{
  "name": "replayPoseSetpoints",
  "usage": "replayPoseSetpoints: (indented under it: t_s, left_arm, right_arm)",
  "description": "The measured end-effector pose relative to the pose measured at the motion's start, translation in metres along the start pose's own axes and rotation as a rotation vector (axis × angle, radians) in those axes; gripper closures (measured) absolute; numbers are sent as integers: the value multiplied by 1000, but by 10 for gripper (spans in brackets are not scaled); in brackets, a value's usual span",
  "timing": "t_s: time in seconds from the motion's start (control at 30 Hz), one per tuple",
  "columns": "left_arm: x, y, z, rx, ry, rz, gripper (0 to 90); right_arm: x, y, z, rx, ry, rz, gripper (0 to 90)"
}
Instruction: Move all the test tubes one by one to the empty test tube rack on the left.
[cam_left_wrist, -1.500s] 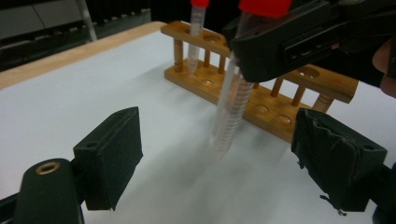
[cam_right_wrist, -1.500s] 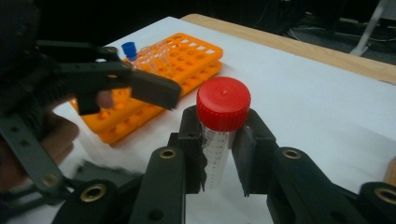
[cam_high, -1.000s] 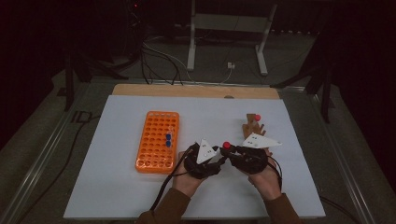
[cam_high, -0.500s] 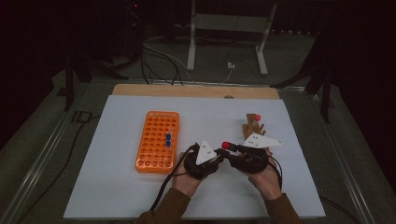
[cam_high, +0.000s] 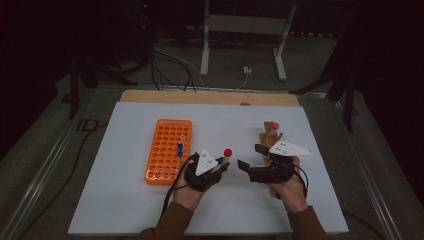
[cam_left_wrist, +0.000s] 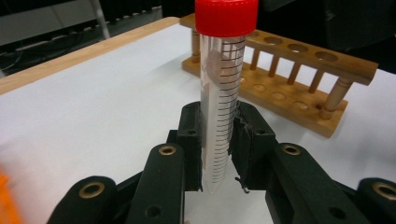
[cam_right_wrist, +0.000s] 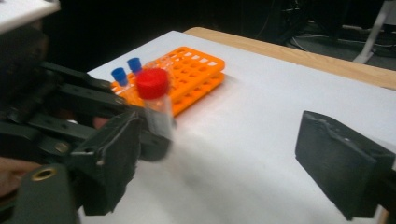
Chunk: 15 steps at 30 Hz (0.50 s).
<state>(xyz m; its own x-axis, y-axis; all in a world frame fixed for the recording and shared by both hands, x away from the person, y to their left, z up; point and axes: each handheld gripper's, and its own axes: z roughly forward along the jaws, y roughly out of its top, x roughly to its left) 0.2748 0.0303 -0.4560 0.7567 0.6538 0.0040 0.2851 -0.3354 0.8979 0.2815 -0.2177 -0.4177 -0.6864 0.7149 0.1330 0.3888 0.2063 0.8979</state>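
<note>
A clear graduated tube with a red cap (cam_left_wrist: 219, 116) stands upright between the pads of my left gripper (cam_left_wrist: 218, 140), which is shut on its lower half. From above, the left gripper (cam_high: 223, 167) holds the tube (cam_high: 228, 152) near the table's middle front. My right gripper (cam_high: 250, 156) sits just to its right; its jaws have just been opening and stand wide apart with nothing between them. In the right gripper view, my right gripper (cam_right_wrist: 224, 163) faces the held tube (cam_right_wrist: 156, 105) and the left gripper (cam_right_wrist: 70, 107).
An orange tube rack (cam_high: 167, 150) with two blue-capped tubes (cam_high: 180, 147) lies left of my hands. A wooden rack (cam_high: 270, 132) with one red-capped tube (cam_high: 275, 126) stands behind the right gripper. The white table (cam_high: 125, 200) ends in a wooden strip at the back.
The right gripper's jaws have opened and let go of the red-capped tube. The left gripper, shut on the tube, has drawn a little leftward away from the right one.
</note>
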Motion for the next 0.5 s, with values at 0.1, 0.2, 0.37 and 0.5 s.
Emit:
replayPoseSetpoints:
  t_s: [0.1, 0.2, 0.37, 0.5]
  left_arm:
    - [9, -5, -11, -9, 10, -14, 751]
    - [19, -8, -24, -26, 25, -31, 751]
    - [34, -15, -43, -46, 51, -45, 750]
    - [42, -24, -55, -49, 77, -52, 750]
  right_arm:
    - [-4, -2, -1, 0, -18, 6, 66]
    - [-8, -3, -1, 7, -47, 11, 27]
    - [-10, -3, -2, 1, -63, 29, 4]
    - [-11, -4, -2, -3, -63, 35, 0]
